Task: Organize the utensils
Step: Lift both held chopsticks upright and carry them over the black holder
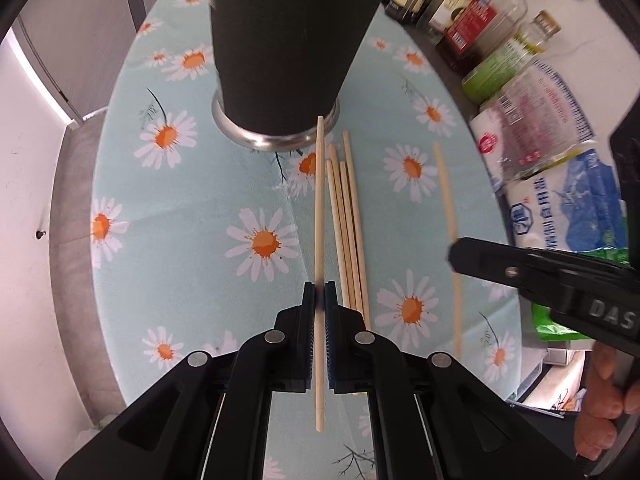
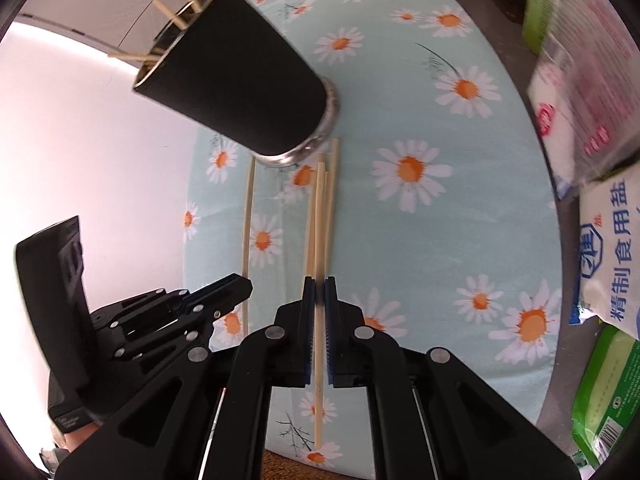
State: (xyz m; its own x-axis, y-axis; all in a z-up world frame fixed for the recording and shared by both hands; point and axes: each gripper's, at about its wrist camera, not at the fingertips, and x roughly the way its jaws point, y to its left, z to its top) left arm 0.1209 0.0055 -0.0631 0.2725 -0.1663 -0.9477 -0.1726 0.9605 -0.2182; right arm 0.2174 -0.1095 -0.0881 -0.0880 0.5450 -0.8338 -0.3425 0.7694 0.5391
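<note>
A tall black cup [image 1: 280, 40] with a steel base stands on the daisy tablecloth [image 1: 180, 240]. My left gripper [image 1: 319, 296] is shut on one wooden chopstick [image 1: 319, 208], whose far tip reaches the cup's base. Several loose chopsticks [image 1: 348, 220] lie on the cloth just right of it. In the right wrist view my right gripper [image 2: 319, 296] is shut on another chopstick [image 2: 320, 220], above the loose chopsticks [image 2: 331, 200]. The cup [image 2: 240, 80] holds several chopsticks [image 2: 188, 4]. The left gripper [image 2: 244, 286] and its chopstick [image 2: 248, 220] show at left; the right gripper [image 1: 454, 258] shows at right.
Sauce and oil bottles [image 1: 472, 20] stand at the back right. Bags of salt [image 2: 608, 248] and a green packet [image 2: 604, 392] crowd the table's right side. The cloth's rounded edge [image 2: 192, 240] drops off at left. A person's fingers [image 1: 600, 380] hold the right gripper.
</note>
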